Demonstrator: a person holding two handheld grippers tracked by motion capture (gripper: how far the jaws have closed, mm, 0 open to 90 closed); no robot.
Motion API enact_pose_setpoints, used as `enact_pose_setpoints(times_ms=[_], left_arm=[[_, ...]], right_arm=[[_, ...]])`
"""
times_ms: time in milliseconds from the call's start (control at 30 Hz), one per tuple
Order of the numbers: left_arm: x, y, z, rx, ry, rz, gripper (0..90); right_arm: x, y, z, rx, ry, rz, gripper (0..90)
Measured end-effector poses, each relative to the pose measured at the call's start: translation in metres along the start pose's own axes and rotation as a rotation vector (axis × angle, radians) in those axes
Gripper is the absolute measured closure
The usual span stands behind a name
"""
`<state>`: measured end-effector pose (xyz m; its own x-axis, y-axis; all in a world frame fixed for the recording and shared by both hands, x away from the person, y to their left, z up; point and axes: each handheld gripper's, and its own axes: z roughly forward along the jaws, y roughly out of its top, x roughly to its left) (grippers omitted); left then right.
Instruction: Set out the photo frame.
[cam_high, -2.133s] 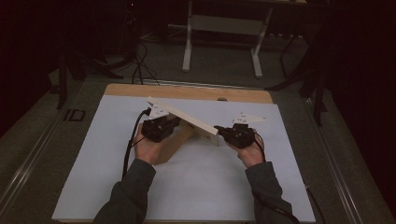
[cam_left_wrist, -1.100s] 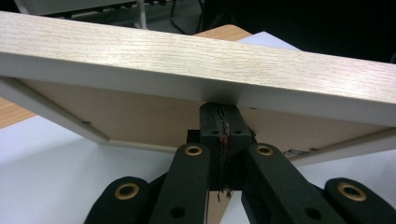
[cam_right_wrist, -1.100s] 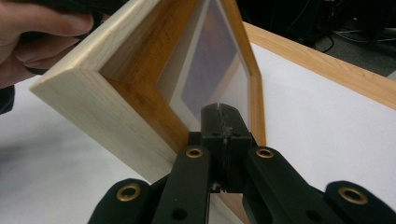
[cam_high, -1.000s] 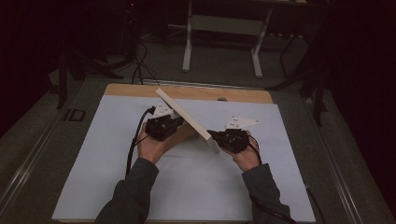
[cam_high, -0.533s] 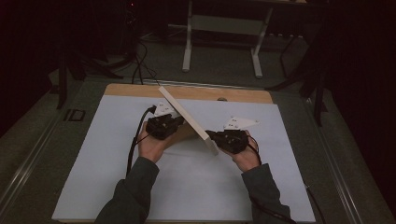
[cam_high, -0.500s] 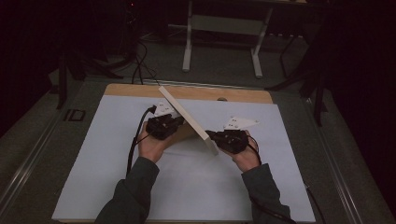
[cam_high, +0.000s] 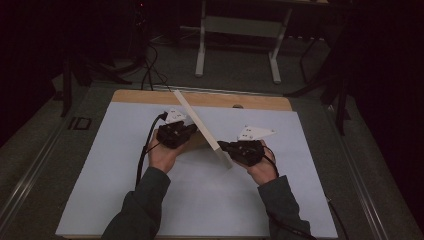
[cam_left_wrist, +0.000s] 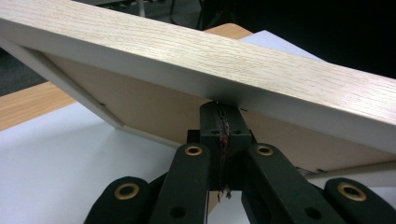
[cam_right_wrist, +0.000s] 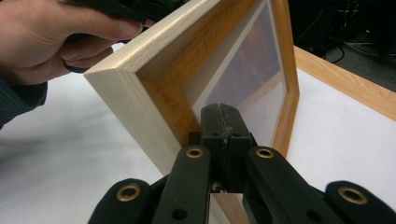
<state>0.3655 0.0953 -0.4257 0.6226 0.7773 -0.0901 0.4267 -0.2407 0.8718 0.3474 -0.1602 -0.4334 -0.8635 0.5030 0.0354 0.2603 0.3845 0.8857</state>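
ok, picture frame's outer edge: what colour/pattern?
Light, pale wood grain on the picture frame, clearest in the left gripper view.

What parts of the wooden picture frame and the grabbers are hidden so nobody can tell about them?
- Picture frame: what lies behind its hazy, reflecting pane in the right gripper view cannot be made out.
- Left gripper: its jaw tips are hidden under the frame's rim in the left gripper view, so any grip is unclear.
- Right gripper: the high view is too small and dark to show its jaws.
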Motion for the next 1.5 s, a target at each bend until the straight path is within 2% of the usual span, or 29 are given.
enact_pose_setpoints(times_ms=[967,1500], left_arm=[[0.001,0.004,0.003,0.018,-0.012,0.029,90.0],[0.003,0.004,0.008,0.005,-0.041,0.003,90.0]], right_arm=[[0.014,0.01,0.004,0.001,0.034,-0.047,89.7],[0.021,0.013,0.009,0.003,0.058,-0.061,89.7]])
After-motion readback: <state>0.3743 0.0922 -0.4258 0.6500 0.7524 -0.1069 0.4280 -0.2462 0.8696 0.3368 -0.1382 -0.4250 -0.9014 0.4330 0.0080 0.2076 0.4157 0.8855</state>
